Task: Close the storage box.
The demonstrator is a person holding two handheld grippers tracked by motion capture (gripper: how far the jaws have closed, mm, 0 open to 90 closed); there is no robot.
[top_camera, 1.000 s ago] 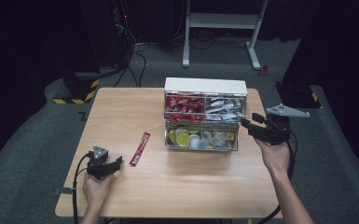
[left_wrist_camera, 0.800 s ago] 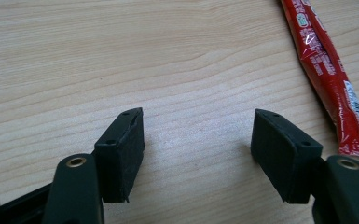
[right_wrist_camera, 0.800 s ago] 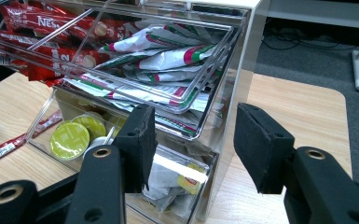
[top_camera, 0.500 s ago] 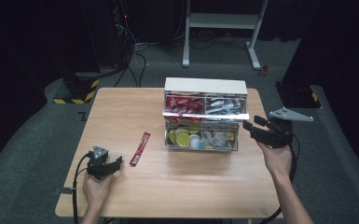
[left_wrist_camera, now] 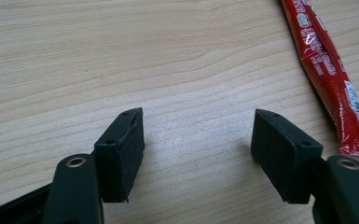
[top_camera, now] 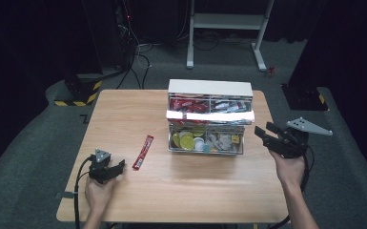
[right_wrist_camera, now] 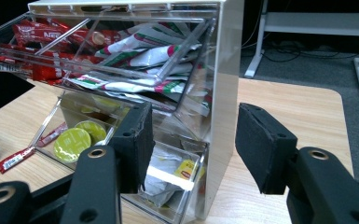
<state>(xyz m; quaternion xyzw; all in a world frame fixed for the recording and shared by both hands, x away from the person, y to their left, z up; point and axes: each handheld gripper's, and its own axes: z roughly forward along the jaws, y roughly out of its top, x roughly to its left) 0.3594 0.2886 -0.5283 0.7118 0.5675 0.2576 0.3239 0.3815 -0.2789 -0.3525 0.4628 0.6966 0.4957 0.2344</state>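
While the wooden table bears the clear organizer box with both its bins tilted open, the work appears to be at an early stage. The right gripper, just beside the box's right wall, has just been opening its jaws, nothing between them. The left gripper rests wide and empty near the red sachet, not yet stowed.

glossy red foil sachet on matt wood-grain table; clear plastic organizer.
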